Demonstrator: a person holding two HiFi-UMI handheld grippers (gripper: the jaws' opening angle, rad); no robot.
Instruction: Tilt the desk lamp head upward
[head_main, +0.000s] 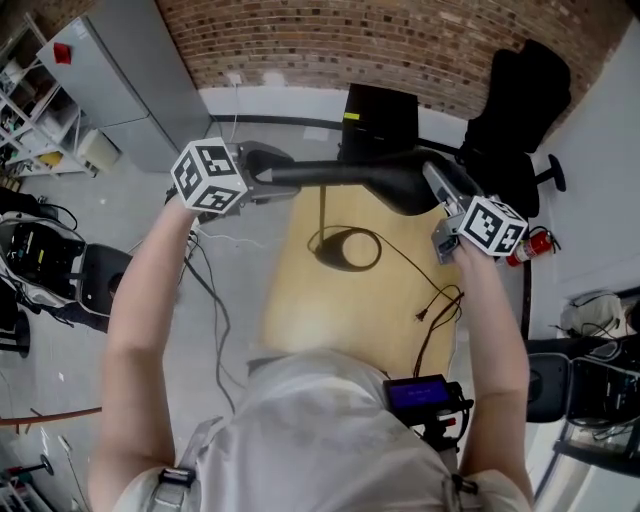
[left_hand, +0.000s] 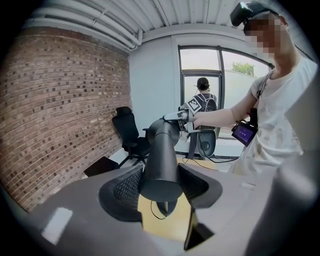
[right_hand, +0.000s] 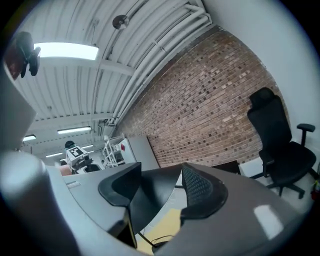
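A black desk lamp (head_main: 330, 172) stretches level across the far end of the wooden table (head_main: 300, 300), with its ring base (head_main: 345, 248) on the tabletop. My left gripper (head_main: 262, 178) is shut on the lamp's round black tube (left_hand: 162, 160), which fills the gap between its pads. My right gripper (head_main: 432, 190) holds the wide black head end (head_main: 400, 185). In the right gripper view that head (right_hand: 150, 192) lies between the jaws of the right gripper (right_hand: 160, 195), against both pads. The right gripper (left_hand: 186, 117) also shows at the tube's far end.
The lamp's cable and plug (head_main: 435, 310) trail over the table's right side. Beyond the table are a black box (head_main: 380, 115), a black office chair (head_main: 525, 110) and a brick wall. A grey cabinet (head_main: 130, 70) stands at the left and a fire extinguisher (head_main: 535, 243) at the right.
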